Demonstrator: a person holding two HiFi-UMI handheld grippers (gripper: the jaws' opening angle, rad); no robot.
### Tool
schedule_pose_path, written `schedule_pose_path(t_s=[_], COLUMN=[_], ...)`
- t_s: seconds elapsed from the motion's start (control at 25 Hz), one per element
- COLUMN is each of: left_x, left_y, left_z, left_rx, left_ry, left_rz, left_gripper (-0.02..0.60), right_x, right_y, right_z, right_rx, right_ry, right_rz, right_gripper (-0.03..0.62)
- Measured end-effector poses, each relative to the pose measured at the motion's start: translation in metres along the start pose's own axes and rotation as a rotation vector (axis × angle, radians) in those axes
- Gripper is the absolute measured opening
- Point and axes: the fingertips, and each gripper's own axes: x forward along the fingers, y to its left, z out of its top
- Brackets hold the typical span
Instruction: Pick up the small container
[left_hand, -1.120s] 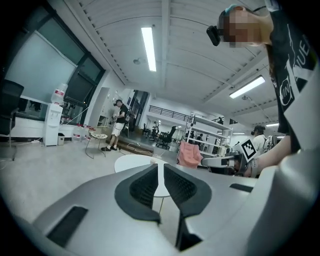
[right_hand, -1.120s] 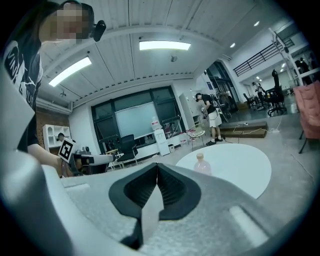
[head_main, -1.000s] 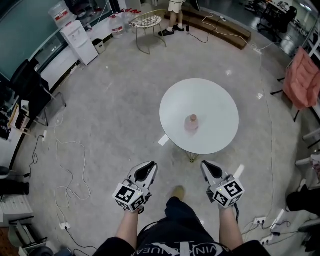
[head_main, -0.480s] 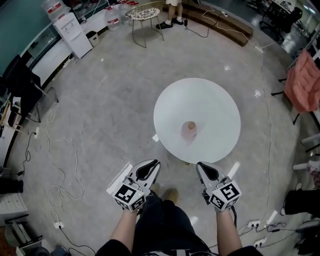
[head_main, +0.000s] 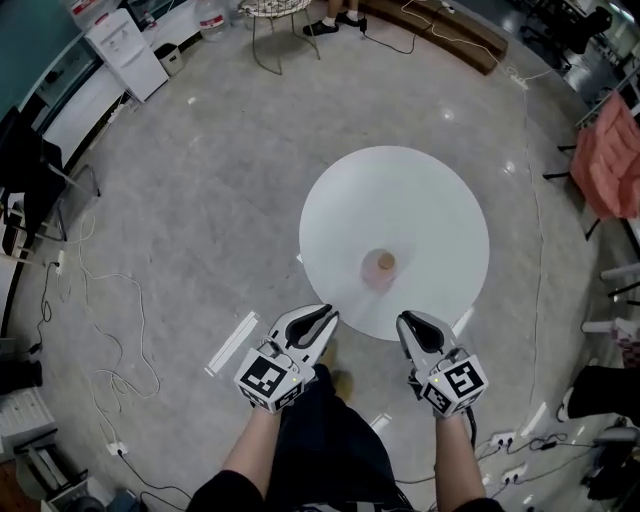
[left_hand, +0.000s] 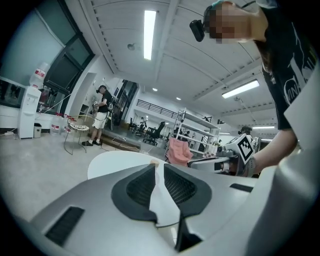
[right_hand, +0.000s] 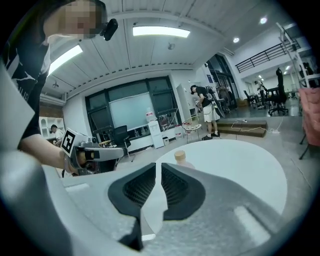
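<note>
A small pink container (head_main: 381, 266) with a tan cap stands on the round white table (head_main: 400, 190), towards its near side. My left gripper (head_main: 328, 316) hovers just short of the table's near edge, left of the container, jaws shut and empty. My right gripper (head_main: 408, 322) is level with it on the right; its jaws have just been opening and stand a narrow gap apart with nothing between them. In the right gripper view the container (right_hand: 180, 156) shows just beyond the jaw tips (right_hand: 158, 167). Only its cap (left_hand: 154, 161) peeks over the left gripper's jaws (left_hand: 159, 167).
A wire chair (head_main: 272, 8) and a person's feet are at the far end of the grey floor. A white cabinet (head_main: 125, 50) stands far left. Pink cloth (head_main: 610, 160) hangs at the right. Cables (head_main: 110, 330) and a white strip (head_main: 232, 342) lie on the floor.
Both grippers have come forward to the table's near edge, and the table and container now sit closer in the head view.
</note>
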Motion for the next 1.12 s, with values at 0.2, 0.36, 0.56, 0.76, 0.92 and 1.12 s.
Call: schedule_pose_path(t_s=[0.2,0.36,0.56,0.76,0.92,1.12], left_x=[0.023,0.036,0.052,0.066,0.070,0.075], left_y=[0.013,0.022,0.030,0.031,0.040,0.044], left_z=[-0.007,-0.014,-0.020,-0.028,-0.034,-0.036], left_rx=[0.007,-0.005,0.019,0.035,0.020,0.044], left_ry=[0.011,0.029,0.059,0.068,0.076,0.080], left_rz=[-0.034,-0.048,-0.069,-0.092,-0.078,-0.084], left_gripper=[0.037,0.037,0.037,0.046,0.123,0.149], right_x=[0.026,0.043,0.063,0.075,0.088,0.105], right_y=[-0.017,-0.031,-0.042,-0.054,-0.059,-0.067], right_z=[0.001,-0.002,-0.010,-0.015,-0.012,-0.006], right_rx=[-0.056,-0.079,-0.131,-0.121,-0.137,-0.155], right_ry=[0.003,0.011,0.031,0.009,-0.007,-0.024], right_rz=[-0.039,-0.071,-0.094,-0.102,-0.098,-0.086], right_gripper=[0.034,0.067,0.106,0.177,0.190,0.192])
